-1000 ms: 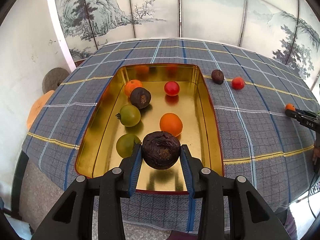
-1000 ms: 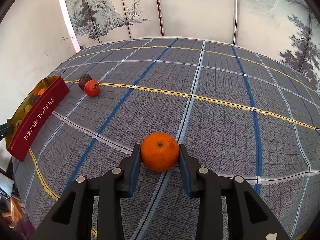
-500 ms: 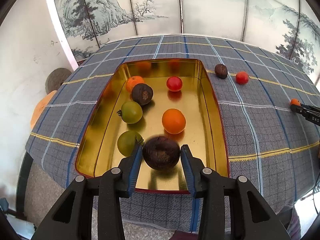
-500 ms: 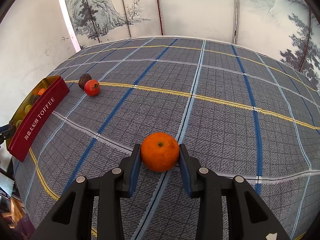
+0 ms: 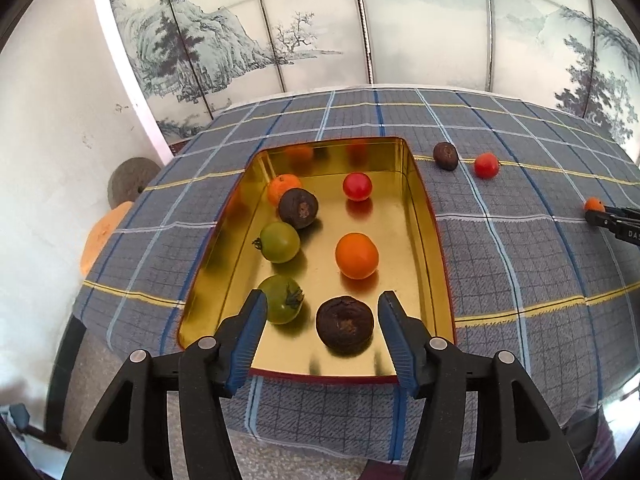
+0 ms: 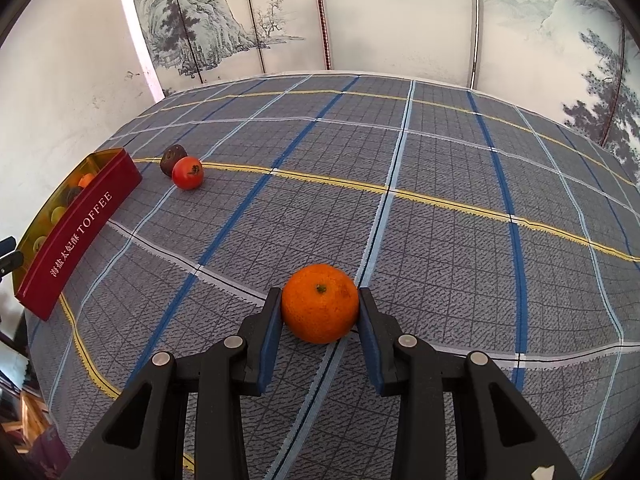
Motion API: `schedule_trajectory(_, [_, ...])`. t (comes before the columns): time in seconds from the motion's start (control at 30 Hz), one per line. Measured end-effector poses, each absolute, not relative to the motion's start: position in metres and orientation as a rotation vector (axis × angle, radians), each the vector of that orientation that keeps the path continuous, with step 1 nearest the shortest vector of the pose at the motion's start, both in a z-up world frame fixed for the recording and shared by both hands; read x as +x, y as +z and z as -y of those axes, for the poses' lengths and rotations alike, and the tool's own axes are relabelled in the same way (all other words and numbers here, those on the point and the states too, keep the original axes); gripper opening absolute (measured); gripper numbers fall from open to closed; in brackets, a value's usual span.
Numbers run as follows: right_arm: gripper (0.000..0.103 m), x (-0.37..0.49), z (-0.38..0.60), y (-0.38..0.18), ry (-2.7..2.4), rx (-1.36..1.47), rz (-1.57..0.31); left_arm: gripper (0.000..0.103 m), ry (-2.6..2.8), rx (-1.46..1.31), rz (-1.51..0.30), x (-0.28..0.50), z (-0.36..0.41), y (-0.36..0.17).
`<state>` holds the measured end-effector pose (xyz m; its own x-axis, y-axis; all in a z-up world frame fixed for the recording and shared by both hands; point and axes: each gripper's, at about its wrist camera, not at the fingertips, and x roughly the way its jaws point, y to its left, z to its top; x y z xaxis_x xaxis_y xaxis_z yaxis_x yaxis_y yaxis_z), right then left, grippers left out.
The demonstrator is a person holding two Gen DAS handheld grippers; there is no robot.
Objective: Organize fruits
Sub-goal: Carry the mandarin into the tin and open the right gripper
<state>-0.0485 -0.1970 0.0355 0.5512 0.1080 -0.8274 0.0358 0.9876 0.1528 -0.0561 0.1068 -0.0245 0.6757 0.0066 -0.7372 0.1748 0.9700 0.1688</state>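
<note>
My left gripper (image 5: pixel 322 308) is open above the near end of the gold tin (image 5: pixel 430 216). A dark wrinkled fruit (image 5: pixel 345 326) lies loose on the tin floor between the fingers. The tin also holds two green tomatoes (image 5: pixel 280 242), an orange (image 5: pixel 357 256), a red tomato (image 5: pixel 357 186), another dark fruit (image 5: pixel 298 208) and a second orange at the back. My right gripper (image 6: pixel 319 308) is shut on an orange (image 6: pixel 320 303) resting on the checked cloth. It also shows far right in the left wrist view (image 5: pixel 594 205).
A dark fruit (image 5: pixel 446 156) and a red tomato (image 5: pixel 486 165) lie on the cloth right of the tin; they also show in the right wrist view (image 6: pixel 187 173). The tin's red side (image 6: pixel 80 232) reads TOFFEE. The table edge is near my left gripper. A painted screen stands behind.
My left gripper opened and let the dark wrinkled fruit drop onto the tin floor. My right gripper stays shut on the orange, barely moved.
</note>
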Motion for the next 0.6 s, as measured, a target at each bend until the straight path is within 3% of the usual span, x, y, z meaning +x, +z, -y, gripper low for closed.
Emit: schedule_trajectory(0.6, [0.034,-0.07,0.112,0.076,0.269,0.209,-0.932,0.061,-0.071,0.19,-0.811,-0.073,-0.129,-0.019])
